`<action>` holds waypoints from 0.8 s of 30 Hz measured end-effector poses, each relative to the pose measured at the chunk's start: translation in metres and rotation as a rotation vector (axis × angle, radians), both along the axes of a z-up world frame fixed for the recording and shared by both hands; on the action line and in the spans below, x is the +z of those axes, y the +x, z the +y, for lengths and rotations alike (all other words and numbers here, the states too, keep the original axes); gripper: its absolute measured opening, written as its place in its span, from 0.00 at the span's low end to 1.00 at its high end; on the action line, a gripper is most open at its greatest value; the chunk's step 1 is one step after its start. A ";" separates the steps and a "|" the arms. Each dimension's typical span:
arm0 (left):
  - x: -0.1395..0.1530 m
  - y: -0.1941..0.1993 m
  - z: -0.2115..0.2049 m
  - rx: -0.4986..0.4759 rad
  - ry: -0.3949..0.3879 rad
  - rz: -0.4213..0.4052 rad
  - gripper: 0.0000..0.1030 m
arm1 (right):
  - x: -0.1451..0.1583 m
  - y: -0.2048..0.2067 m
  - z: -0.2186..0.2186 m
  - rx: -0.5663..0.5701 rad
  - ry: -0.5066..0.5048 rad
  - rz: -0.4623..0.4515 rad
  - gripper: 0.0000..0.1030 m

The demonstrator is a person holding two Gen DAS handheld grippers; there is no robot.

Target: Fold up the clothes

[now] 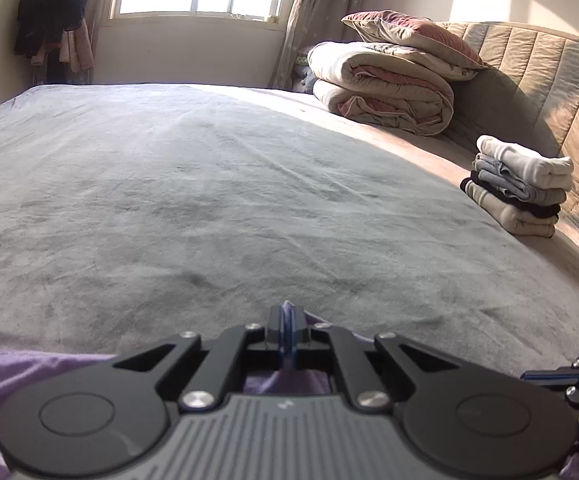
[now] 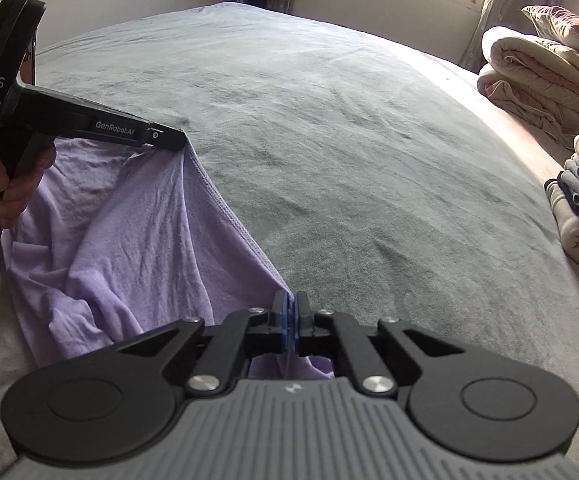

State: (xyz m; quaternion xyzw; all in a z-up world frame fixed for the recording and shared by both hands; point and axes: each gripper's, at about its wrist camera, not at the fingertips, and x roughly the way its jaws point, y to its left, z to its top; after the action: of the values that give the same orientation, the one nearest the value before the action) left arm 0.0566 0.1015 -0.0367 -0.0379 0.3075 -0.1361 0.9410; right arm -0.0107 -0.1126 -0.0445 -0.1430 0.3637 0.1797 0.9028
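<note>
A lilac garment (image 2: 129, 216) hangs stretched between both grippers at the near edge of the grey bed (image 2: 329, 128). My left gripper (image 1: 288, 322) is shut on one part of its hem, with lilac cloth (image 1: 17, 368) bunched below it. In the right wrist view the left gripper (image 2: 181, 141) pinches the hem at the left, held by a hand (image 2: 13, 184). My right gripper (image 2: 290, 308) is shut on the hem's other end. The hem runs taut between them above the bed. The right gripper (image 1: 549, 376) shows at the left wrist view's right edge.
A stack of folded clothes (image 1: 521, 196) sits at the bed's right side near the padded headboard (image 1: 549, 80). A rolled quilt and pillow (image 1: 385, 84) lie at the far right corner. Dark clothes (image 1: 49, 8) hang by the window. Grey bedcover (image 1: 209, 184) spreads ahead.
</note>
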 end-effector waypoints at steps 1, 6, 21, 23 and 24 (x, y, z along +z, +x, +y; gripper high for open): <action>-0.004 0.002 -0.002 -0.001 0.013 0.012 0.03 | -0.003 0.002 0.001 -0.003 -0.005 0.008 0.03; -0.017 0.007 -0.005 0.000 0.022 0.044 0.05 | -0.012 0.009 0.004 -0.009 -0.021 0.026 0.04; -0.001 0.002 0.044 0.010 -0.081 0.087 0.15 | 0.006 0.007 0.008 -0.011 0.258 0.176 0.31; -0.003 0.004 0.045 -0.031 -0.086 0.108 0.15 | 0.001 0.008 0.012 -0.013 0.260 0.189 0.31; -0.004 0.006 0.044 -0.048 -0.088 0.114 0.17 | -0.002 0.008 0.014 -0.011 0.263 0.195 0.31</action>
State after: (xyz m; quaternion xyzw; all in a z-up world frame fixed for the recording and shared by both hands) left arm 0.0621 0.1456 -0.0403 -0.0793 0.3550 -0.1697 0.9159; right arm -0.0022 -0.0986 -0.0461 -0.0034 0.4235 0.2338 0.8752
